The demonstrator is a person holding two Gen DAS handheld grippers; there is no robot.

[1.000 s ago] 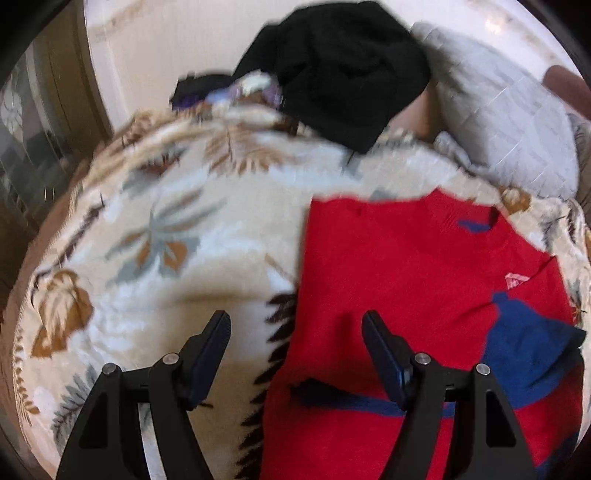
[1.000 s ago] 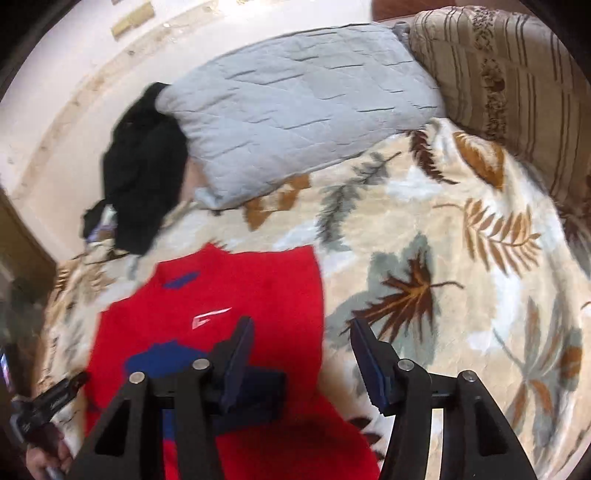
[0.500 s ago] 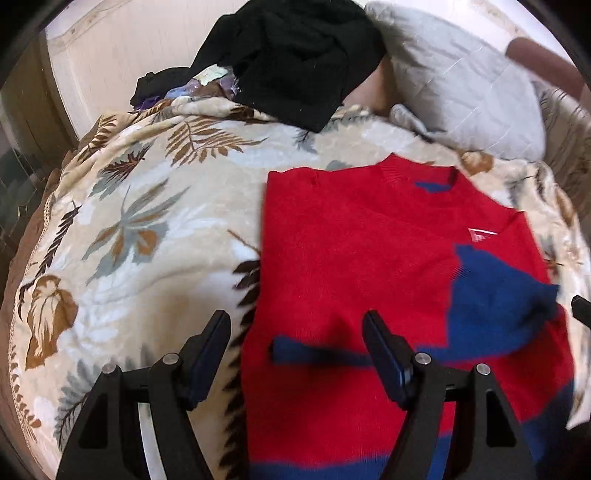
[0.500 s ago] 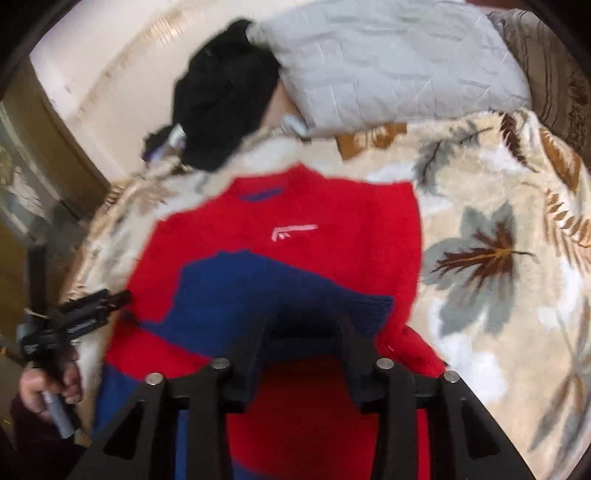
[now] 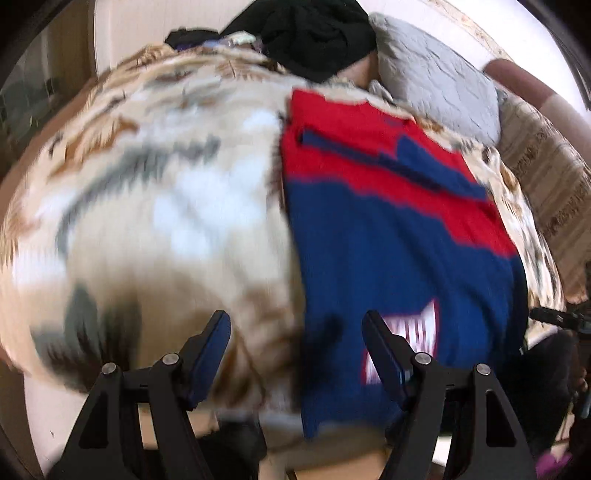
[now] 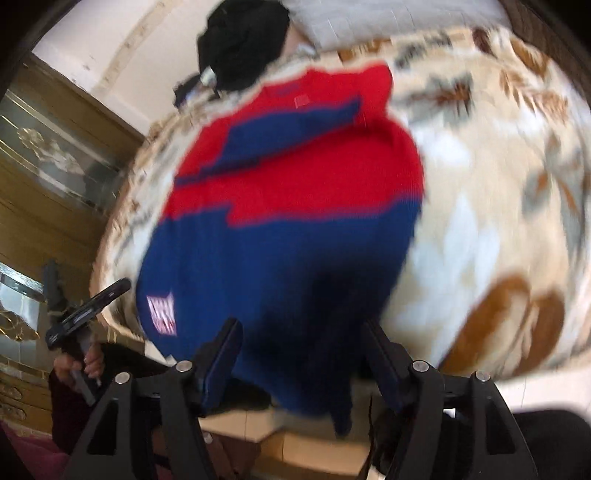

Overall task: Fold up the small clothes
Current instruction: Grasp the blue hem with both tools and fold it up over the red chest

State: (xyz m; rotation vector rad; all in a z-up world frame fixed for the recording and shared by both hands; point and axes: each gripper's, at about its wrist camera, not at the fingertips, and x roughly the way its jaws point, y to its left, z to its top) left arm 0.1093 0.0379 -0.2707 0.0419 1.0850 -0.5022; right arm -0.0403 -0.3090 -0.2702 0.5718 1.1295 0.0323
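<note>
Your red and blue sweater (image 5: pixel 399 236) lies flat on the leaf-print blanket (image 5: pixel 147 206), below the grey pillow (image 5: pixel 436 85). Your left gripper (image 5: pixel 297 354) stands spread over the sweater's lower left edge, pinching nothing. Your right gripper (image 6: pixel 303 354) is opening above its blue hem, pads clear.

Leaf-print bed blanket (image 5: pixel 155 206) under red-and-blue sweater (image 5: pixel 399 236) (sleeves folded in), grey pillow (image 5: pixel 436 81), black garment (image 5: pixel 314 33)

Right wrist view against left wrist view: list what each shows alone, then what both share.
Only the right wrist view shows the gilded cabinet and the hand holding the left gripper. Only the left wrist view shows the striped cushion. Both share the red and blue sweater on the leaf-print blanket, the black garment and the grey pillow.
</note>
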